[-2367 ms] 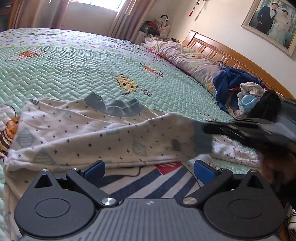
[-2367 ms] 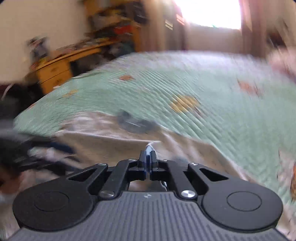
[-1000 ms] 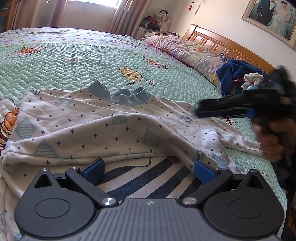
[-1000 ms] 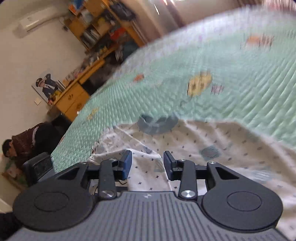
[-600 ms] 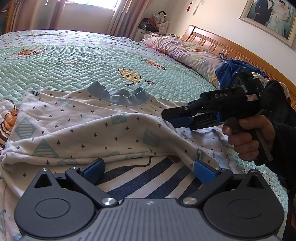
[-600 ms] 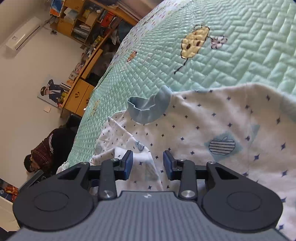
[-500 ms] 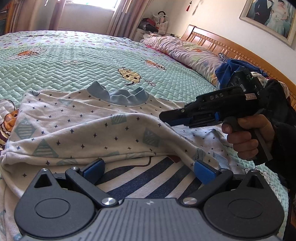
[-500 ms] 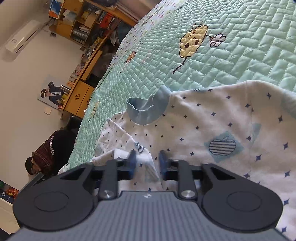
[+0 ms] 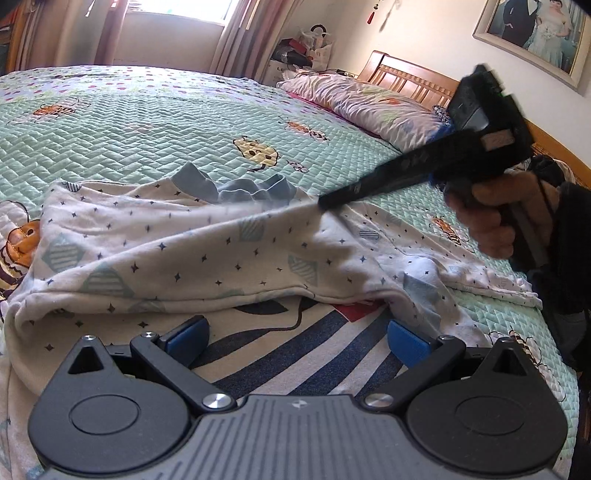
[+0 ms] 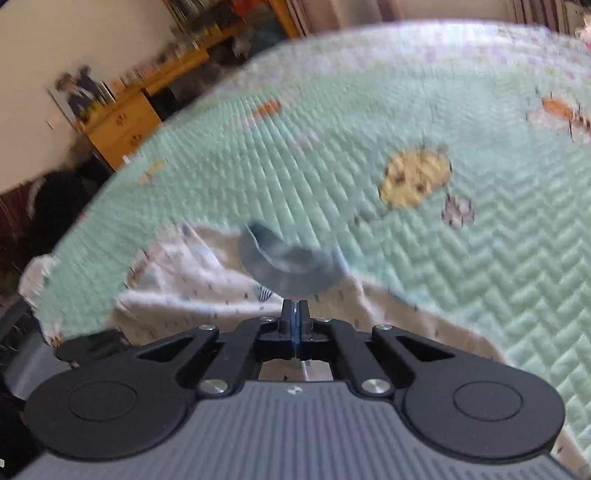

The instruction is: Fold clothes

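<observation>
White star-print cotton top with blue ribbed collar [image 9: 207, 251] lies spread on the bed, partly over a navy-striped white garment [image 9: 295, 339] nearest the left camera. Right tongs [image 9: 325, 201], held in a hand [image 9: 495, 218], are clamped shut on a fold of the top near its collar, cloth pulled up taut toward them; right wrist view is blurred. Left tongs [image 9: 295, 338] gape wide, gripping nothing, low over the striped garment, just near of the top's hem. Mint-green quilted bedspread with bee motifs [image 9: 147, 122] covers the bed. Far right: floral pillow [image 9: 365, 103], wooden headboard [image 9: 410, 77], framed photo [image 9: 535, 37]. Far: curtained window [image 9: 177, 26].
</observation>
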Motion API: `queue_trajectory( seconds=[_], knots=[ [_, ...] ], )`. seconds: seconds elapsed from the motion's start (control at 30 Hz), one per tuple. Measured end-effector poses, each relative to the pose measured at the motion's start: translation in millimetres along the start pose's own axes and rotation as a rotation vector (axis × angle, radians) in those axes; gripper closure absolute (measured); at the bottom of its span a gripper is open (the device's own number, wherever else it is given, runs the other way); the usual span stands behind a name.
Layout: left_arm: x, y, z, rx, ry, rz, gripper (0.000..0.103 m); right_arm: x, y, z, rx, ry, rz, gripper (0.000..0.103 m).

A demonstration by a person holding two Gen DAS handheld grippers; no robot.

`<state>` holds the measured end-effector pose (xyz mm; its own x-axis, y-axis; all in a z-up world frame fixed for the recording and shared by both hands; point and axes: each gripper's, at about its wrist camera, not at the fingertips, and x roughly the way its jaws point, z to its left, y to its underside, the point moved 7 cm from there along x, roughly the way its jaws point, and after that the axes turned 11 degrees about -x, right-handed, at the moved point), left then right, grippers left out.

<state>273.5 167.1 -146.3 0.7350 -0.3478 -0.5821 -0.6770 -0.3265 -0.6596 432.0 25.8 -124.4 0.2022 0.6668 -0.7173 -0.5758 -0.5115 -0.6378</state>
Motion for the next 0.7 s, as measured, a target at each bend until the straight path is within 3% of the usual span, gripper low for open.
queue_trajectory(
  seconds=[0.07,0.13,0.23,0.37,0.5,0.7],
  knots=[
    [0,0,0,0.0,0.003,-0.003,0.001,6,7,-4,0.041,0.022,0.02,0.095],
    [-1,1,1,-0.001,0.007,-0.004,0.001,-3,6,-8,0.114,0.021,-0.072,0.079],
    [-1,1,2,-0.005,0.014,-0.006,0.001,-24,12,-10,0.213,0.026,-0.159,0.065],
    [-1,2,3,-0.004,0.019,-0.014,0.001,-58,51,-1,0.334,0.069,-0.165,0.065],
    [0,2,2,0.005,0.01,-0.014,0.001,-87,114,22,0.5,0.071,-0.168,0.063],
    [0,2,1,0.016,-0.001,-0.014,0.001,-77,173,39,0.857,-0.105,-0.273,0.063]
  ],
)
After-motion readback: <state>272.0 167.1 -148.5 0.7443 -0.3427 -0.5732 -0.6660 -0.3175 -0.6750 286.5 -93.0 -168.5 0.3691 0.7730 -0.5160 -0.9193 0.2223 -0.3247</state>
